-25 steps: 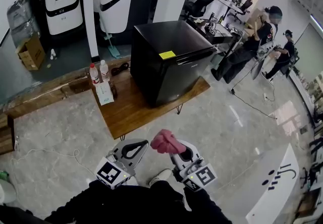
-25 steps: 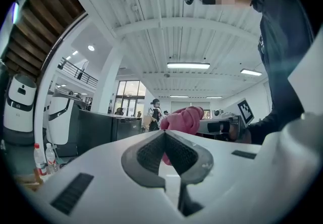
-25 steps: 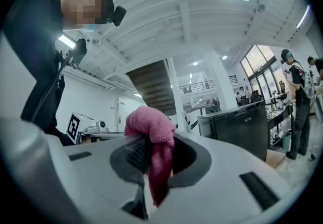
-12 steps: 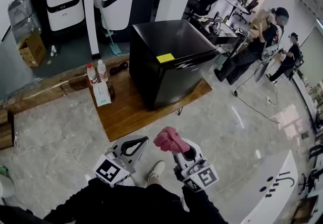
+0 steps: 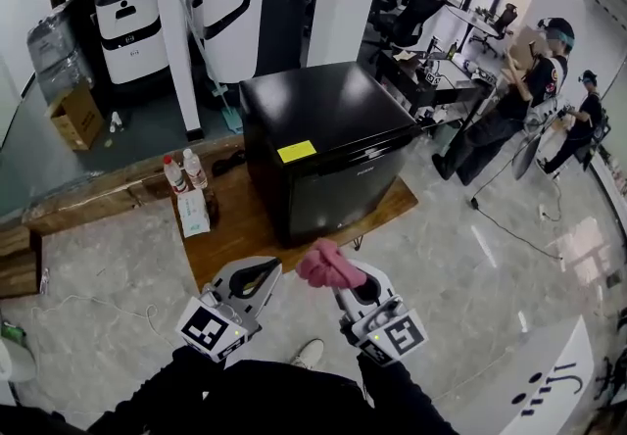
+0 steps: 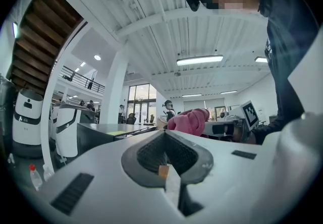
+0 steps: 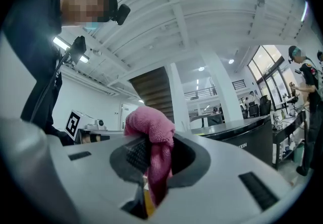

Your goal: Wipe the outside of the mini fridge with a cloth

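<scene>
Mini fridge (image 5: pixel 323 144): black, door closed, yellow label (image 5: pixel 296 151) on top, standing on a low wooden desk (image 5: pixel 230 232).
Cloth (image 5: pixel 326 266): pink, bunched, pinched in the closed right gripper (image 5: pixel 341 278), in front of the fridge, not touching it.
Left gripper (image 5: pixel 263 273): jaws together, nothing between them, beside the right one.
Two bottles (image 5: pixel 183 171): on the desk, left of the fridge.

Bright overhead light, fisheye-warped edges
</scene>
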The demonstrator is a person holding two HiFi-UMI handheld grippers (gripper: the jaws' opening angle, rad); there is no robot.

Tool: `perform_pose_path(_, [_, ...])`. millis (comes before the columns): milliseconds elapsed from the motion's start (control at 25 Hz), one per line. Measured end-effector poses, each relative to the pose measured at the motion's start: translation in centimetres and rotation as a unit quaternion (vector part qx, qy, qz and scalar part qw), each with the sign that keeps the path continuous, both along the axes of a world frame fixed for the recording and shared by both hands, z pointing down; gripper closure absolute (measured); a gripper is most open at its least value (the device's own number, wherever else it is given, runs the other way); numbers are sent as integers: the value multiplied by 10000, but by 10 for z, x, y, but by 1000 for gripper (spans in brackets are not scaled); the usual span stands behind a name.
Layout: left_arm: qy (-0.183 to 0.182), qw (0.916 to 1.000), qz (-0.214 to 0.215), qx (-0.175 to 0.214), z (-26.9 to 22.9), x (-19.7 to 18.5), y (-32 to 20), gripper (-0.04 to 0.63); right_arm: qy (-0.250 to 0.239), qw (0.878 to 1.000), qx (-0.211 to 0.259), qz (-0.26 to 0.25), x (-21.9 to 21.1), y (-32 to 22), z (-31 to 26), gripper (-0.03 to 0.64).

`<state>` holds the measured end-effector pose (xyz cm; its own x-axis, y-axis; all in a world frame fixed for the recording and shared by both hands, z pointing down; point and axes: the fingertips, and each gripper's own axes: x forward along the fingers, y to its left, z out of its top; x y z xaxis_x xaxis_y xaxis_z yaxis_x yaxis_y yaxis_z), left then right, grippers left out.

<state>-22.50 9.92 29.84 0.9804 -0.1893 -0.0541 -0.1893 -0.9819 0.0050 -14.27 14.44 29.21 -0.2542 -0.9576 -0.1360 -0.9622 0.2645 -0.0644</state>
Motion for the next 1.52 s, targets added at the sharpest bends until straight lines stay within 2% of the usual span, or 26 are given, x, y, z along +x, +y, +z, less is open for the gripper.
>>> perform_pose_path(200, [4,9995,-297,99,-17,51,-15,591,91,9991,176,-363,47,-19,-20,557])
perform_pose_path(360, [41,9975,-666,209,-32,74,-36,591,147,9984,163,-520,83,-39,-32,557])
perform_pose_path(520, [-15,9935,-1084,335,-45,82,-67,591,334,9974,225,-591,112,-67,-53,557])
perform_pose_path(680, [-21,9893,-1342,574,-50,84,-98,591,530,9959,82,-724,132,-103,-58,557])
perform_pose_path(880, [110,9871,-1458,651,-78,89,-167,591,733,9949,-56,-687,150,-175,-90,558])
perform_pose_path(1040, [191,9892,-1351,542,-82,93,-214,591,1022,9925,-201,-635,146,-225,-100,561])
perform_pose_path(1240, [192,9900,-1309,498,-80,95,-281,591,1616,9823,-526,-783,136,-305,-97,565])
perform_pose_path(1520, [269,9889,-1420,350,-76,92,-379,591,2613,9514,-1274,-1014,128,-421,-77,565])
